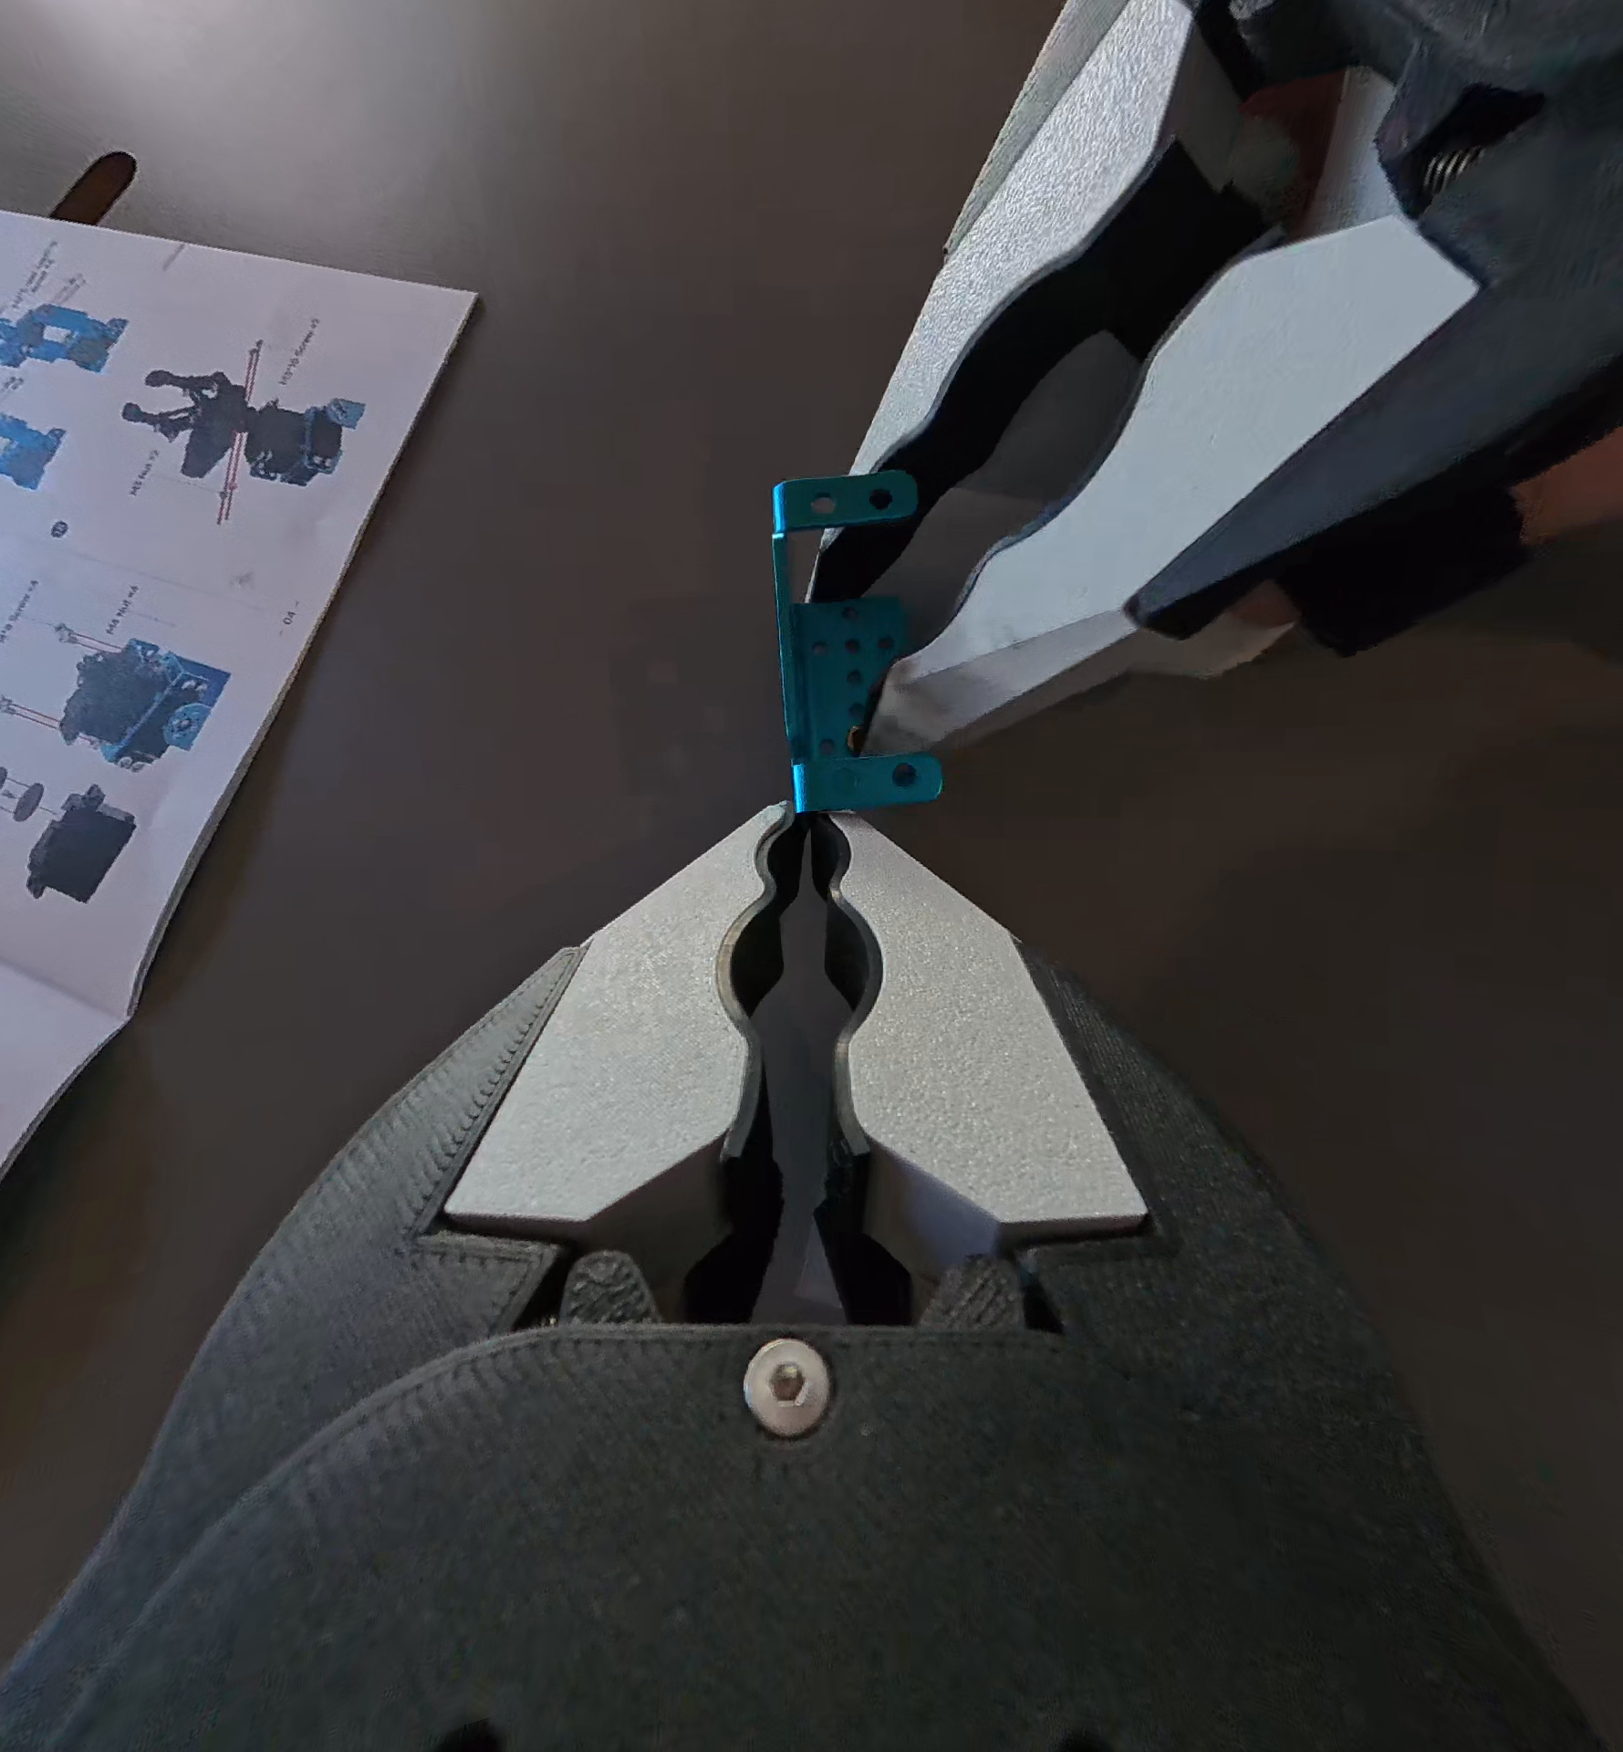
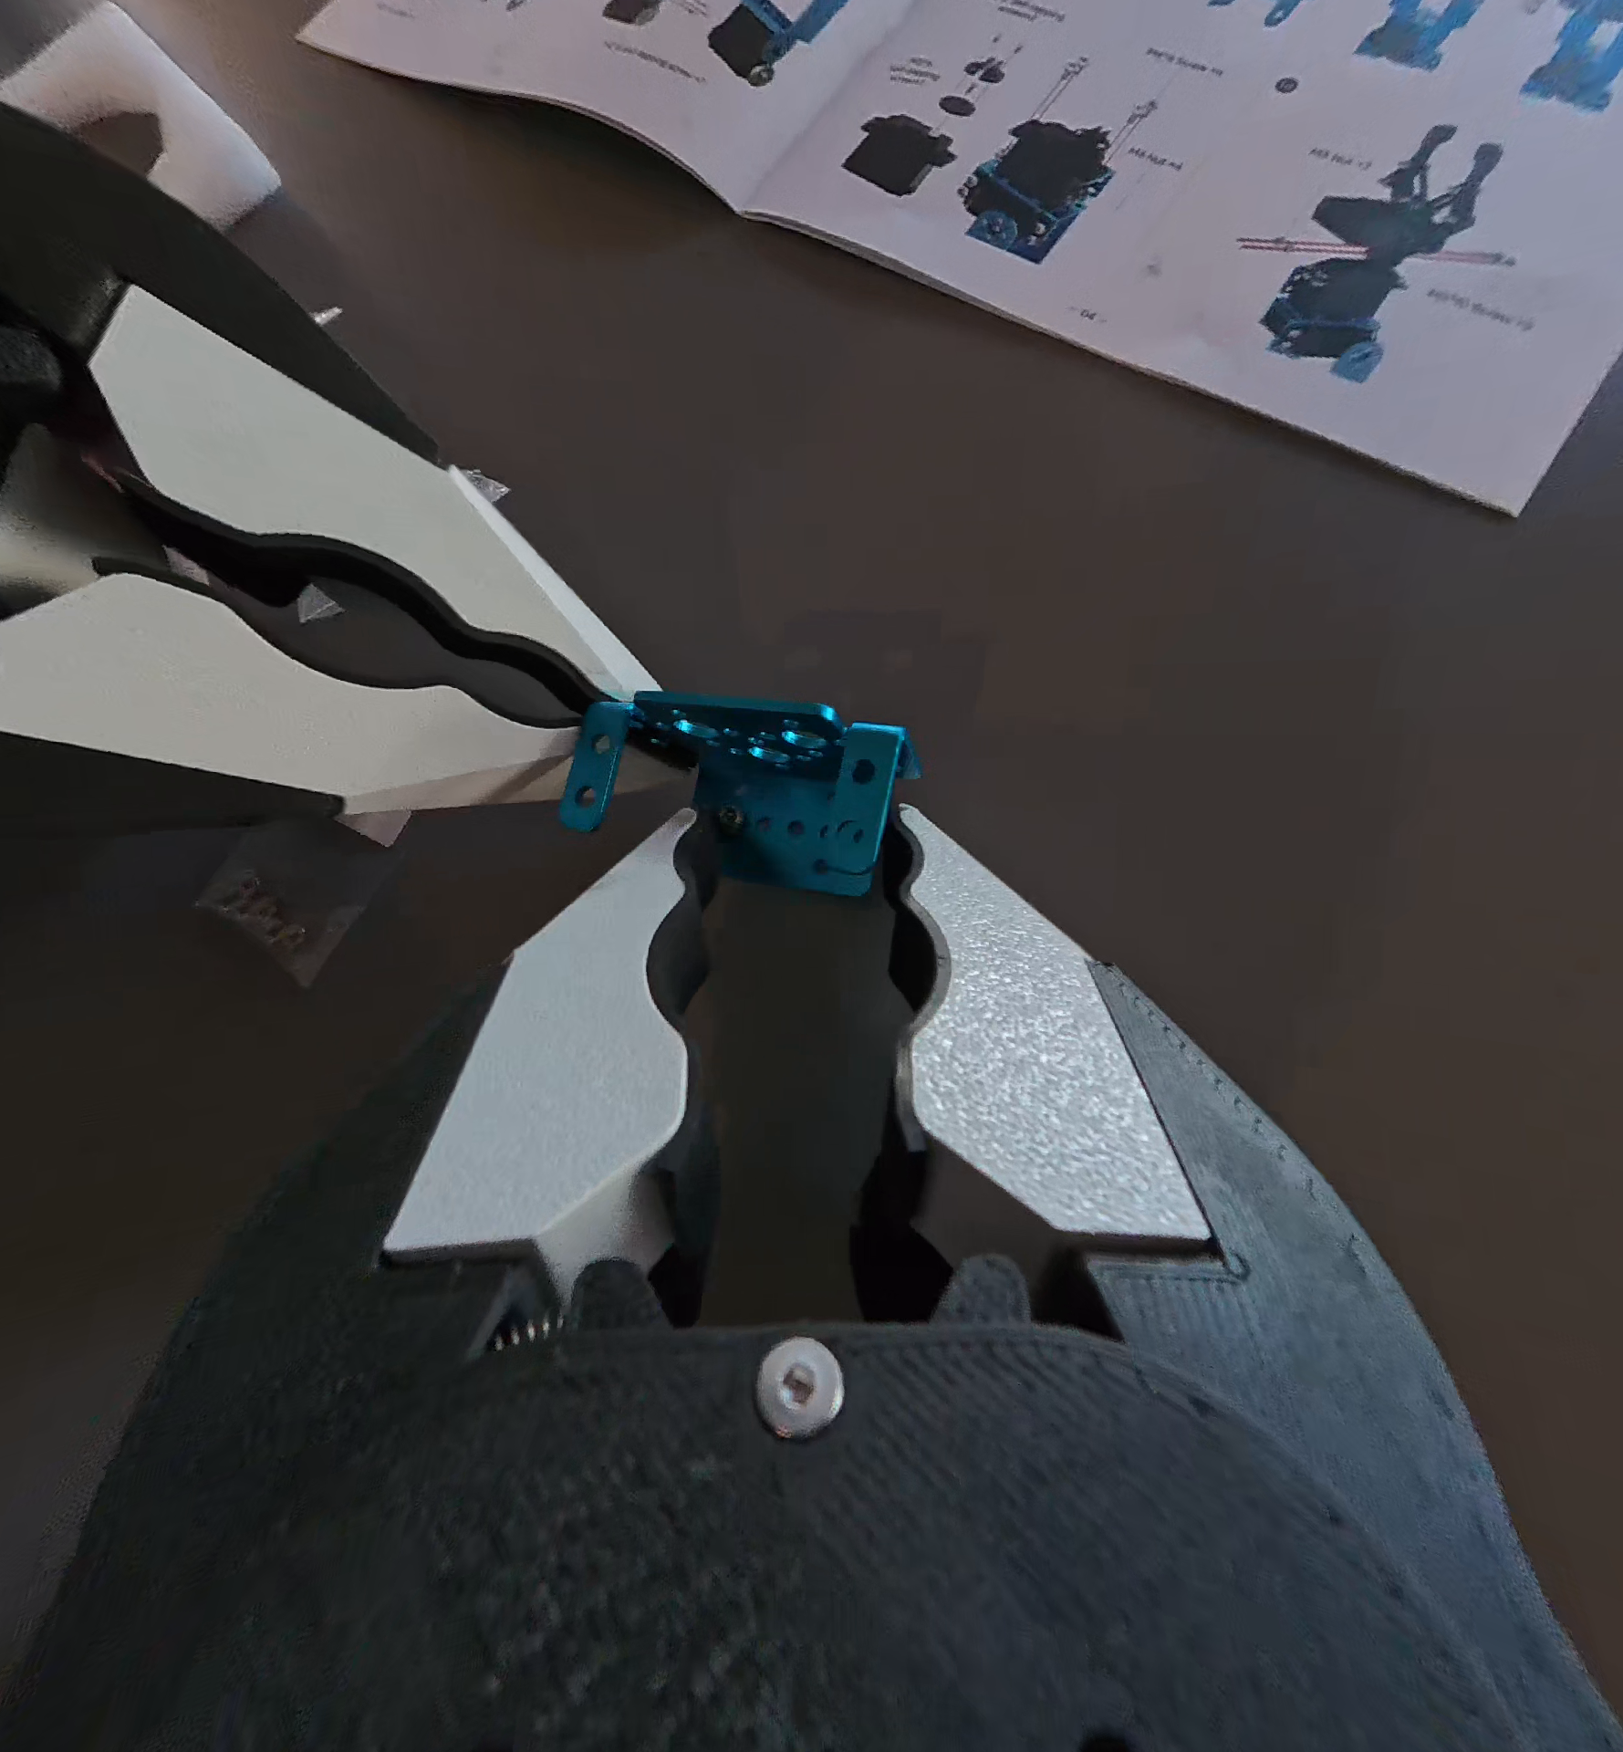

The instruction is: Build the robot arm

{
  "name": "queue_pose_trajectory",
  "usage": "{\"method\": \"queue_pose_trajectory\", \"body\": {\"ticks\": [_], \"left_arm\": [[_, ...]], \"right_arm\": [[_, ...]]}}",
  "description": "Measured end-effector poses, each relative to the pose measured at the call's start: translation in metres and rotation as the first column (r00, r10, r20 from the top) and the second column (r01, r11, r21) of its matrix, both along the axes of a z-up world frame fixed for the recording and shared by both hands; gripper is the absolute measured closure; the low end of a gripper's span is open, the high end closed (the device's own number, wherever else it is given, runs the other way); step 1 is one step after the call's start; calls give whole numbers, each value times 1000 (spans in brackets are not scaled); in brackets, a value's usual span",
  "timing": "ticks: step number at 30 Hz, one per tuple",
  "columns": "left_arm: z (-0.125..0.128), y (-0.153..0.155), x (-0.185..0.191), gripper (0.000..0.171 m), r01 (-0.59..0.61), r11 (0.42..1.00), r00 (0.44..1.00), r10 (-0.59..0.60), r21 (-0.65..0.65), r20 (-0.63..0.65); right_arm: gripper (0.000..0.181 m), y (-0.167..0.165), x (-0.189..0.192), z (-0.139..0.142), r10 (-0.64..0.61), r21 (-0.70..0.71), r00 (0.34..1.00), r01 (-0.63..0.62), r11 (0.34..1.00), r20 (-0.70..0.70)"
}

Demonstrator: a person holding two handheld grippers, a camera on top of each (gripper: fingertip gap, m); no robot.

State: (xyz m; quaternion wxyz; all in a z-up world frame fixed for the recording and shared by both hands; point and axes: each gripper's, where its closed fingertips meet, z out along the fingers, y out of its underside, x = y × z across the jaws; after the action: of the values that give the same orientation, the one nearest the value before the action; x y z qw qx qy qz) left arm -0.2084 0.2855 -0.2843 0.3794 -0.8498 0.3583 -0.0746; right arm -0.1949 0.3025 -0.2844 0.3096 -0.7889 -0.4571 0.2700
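A blue metal bracket (image 1: 836,654) with many small holes is held above the dark table (image 1: 599,284) by both grippers. My left gripper (image 1: 809,823) is shut, pinching the thin edge at the bracket's near end. In the right wrist view it comes in from the left (image 2: 613,720). My right gripper (image 2: 793,853) is shut on the bracket's perforated plate (image 2: 788,844), jaws apart by the plate's width. In the left wrist view it reaches in from the upper right (image 1: 859,635). A small screw (image 2: 730,813) sits in the plate.
An open instruction booklet (image 1: 172,569) with part drawings lies on the table, at the far right in the right wrist view (image 2: 1167,190). A small clear bag of tiny parts (image 2: 267,910) and a white foam block (image 2: 125,123) lie to the left. A gloved hand (image 1: 1414,569) holds the right gripper. The grippers are tip to tip, or close to it.
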Motion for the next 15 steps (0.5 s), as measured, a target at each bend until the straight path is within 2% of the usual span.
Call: {"method": "queue_pose_trajectory", "body": {"ticks": [3,6,7,8,10,13,15], "left_arm": [[0,0,1,171,6,1000,1000,-6,2,2],[0,-1,0,171,6,1000,1000,-6,5,-6],[0,0,0,171,4,1000,1000,-4,5,-8],[0,0,0,171,4,1000,1000,-4,5,-4],[0,0,0,171,2,1000,1000,-2,0,4],[0,0,1,171,5,1000,1000,-5,-2,5],[0,-1,1,171,6,1000,1000,-6,-2,5]], "right_arm": [[147,-2,3,0,34,-20,999,-34,999,-8],[170,3,14,5,26,-51,998,-29,998,-55],[173,3,16,9,37,-43,996,-40,998,-78],[170,4,18,12,38,-36,996,-42,998,-85],[140,3,15,11,43,-15,996,-44,999,-80],[138,-4,4,6,66,19,997,-66,998,-44],[145,-1,2,2,46,46,999,-46,998,-8]]}}
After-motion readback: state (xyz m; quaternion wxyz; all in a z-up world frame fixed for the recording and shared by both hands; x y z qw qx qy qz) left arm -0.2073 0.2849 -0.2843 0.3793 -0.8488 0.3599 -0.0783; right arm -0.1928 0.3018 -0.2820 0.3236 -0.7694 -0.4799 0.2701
